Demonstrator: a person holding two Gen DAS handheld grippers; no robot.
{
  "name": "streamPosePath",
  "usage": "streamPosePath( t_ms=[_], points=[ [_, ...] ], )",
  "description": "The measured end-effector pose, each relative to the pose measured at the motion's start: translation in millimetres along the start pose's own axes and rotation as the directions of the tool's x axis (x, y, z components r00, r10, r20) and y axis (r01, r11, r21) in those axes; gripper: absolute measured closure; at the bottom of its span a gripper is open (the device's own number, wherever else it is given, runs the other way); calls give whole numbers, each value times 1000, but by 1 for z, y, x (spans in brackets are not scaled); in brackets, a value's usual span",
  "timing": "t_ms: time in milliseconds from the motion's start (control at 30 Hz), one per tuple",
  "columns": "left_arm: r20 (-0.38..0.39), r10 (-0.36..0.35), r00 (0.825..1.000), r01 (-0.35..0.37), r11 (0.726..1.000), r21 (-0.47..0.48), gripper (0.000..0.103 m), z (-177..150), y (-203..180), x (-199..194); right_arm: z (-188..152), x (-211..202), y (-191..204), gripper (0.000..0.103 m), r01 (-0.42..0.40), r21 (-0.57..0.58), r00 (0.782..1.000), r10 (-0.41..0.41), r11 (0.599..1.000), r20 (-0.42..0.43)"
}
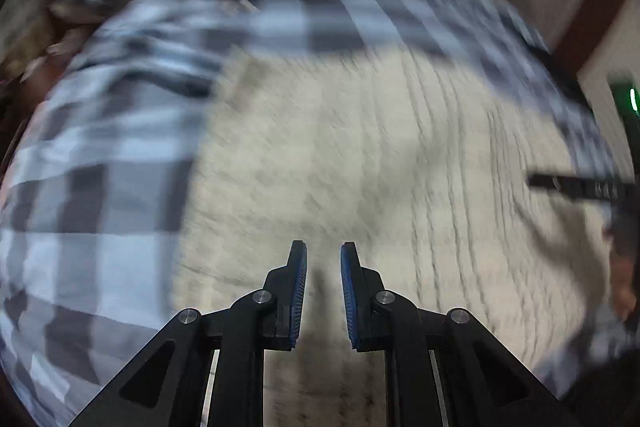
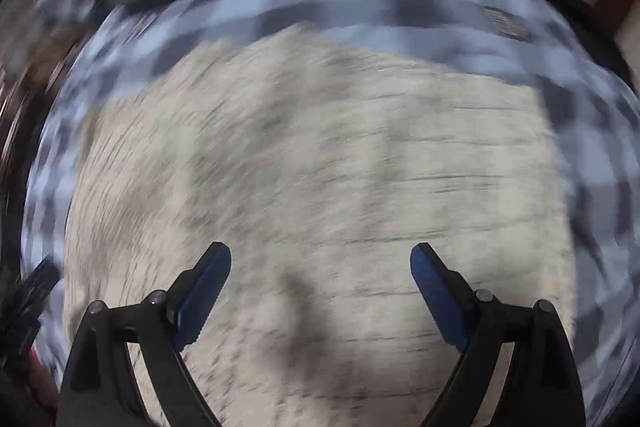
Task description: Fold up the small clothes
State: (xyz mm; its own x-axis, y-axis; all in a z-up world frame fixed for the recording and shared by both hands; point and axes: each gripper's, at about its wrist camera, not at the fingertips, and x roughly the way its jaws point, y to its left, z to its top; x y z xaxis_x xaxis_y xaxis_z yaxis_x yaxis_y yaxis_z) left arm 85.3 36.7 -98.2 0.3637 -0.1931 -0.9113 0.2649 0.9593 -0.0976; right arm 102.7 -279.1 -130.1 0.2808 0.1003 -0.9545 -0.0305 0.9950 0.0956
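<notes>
1. Across the centre of both wrist views, the cream knitted garment [image 1: 360, 155] lies on a checked cloth [image 1: 100, 147]. It looks soft and limp; you should take it at an edge.
2. Your left gripper [image 1: 323, 267] hovers narrowly parted, holding nothing.
3. Your right gripper [image 2: 320, 267] hovers spread wide, empty.

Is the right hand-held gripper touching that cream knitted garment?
Cannot tell. In the right wrist view, the open right hand-held gripper is over the cream knitted garment, but blur hides any contact or gap.
</notes>
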Motion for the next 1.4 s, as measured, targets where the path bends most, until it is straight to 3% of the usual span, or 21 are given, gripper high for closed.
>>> streamPosePath(
  t_ms=[67,100,133,200,233,267,333,367,400,433,533,633,700,800,867,967,1067,1133,1167,1300,1400],
  points=[
    [-90,127,988,-122,991,57,87,-9,-7,22,-4,16,11,14,53,-62,997,-56,997,-56],
    [-90,137,987,-133,990,41,87,-13,0,26,-8,33,8,14,124,-93,984,-135,988,-113],
    [-80,107,991,-108,994,-11,87,-12,10,24,-7,42,1,14,180,-105,970,-194,978,-146],
    [-111,175,978,-187,977,-108,87,-9,28,18,-12,51,-17,7,254,-80,949,-264,964,-170],
    [-132,260,957,-278,949,-147,87,-8,39,15,-13,48,-29,7,286,-38,943,-288,958,-167],
    [-160,367,916,-391,905,-165,87,-10,51,13,-13,42,-41,7,357,-6,923,-353,934,-154],
    [-218,500,838,-537,826,-171,87,-15,68,12,-12,29,-61,6,520,27,850,-514,854,-110],
    [-238,503,831,-547,815,-189,87,-17,74,10,-12,24,-71,6,592,43,804,-586,805,-100],
    [-238,461,855,-510,830,-226,87,-17,77,6,-11,20,-79,6,609,64,792,-603,790,-99],
    [-226,417,880,-467,846,-258,87,-15,77,2,-11,17,-82,6,586,84,810,-578,806,-98],
    [-147,266,953,-300,898,-321,87,-5,57,-13,-14,11,-87,6,412,133,911,-403,901,-91],
    [-109,168,980,-193,938,-289,87,-6,27,-22,-17,6,-70,6,290,123,957,-287,949,-42],
    [-99,183,978,-201,953,-228,87,-14,11,-32,-17,-7,-55,6,266,119,962,-271,957,36],
    [-85,216,973,-229,956,-186,87,-31,-1,-53,-31,-50,-51,6,229,135,947,-253,964,200],
    [-75,191,979,-202,959,-199,87,-40,7,-65,-44,-75,-45,6,194,161,935,-232,968,267],
    [-15,158,987,-157,954,-255,87,-50,33,-86,-65,-106,-31,6,198,211,911,-260,957,322],
    [39,176,984,-158,944,-289,87,-65,52,-108,-71,-134,-28,6,160,228,924,-227,960,307],
    [69,170,983,-143,944,-299,87,-75,56,-120,-81,-149,-41,6,65,266,947,-144,962,287],
    [82,164,983,-132,945,-301,87,-77,60,-122,-88,-156,-51,6,-30,296,955,-60,955,289],
    [153,140,978,-91,953,-290,87,-87,63,-139,-115,-179,-68,6,-330,367,923,215,870,320],
    [210,139,968,-89,968,-233,87,-92,60,-145,-124,-206,-62,6,-371,343,906,256,863,337]
  ],
)
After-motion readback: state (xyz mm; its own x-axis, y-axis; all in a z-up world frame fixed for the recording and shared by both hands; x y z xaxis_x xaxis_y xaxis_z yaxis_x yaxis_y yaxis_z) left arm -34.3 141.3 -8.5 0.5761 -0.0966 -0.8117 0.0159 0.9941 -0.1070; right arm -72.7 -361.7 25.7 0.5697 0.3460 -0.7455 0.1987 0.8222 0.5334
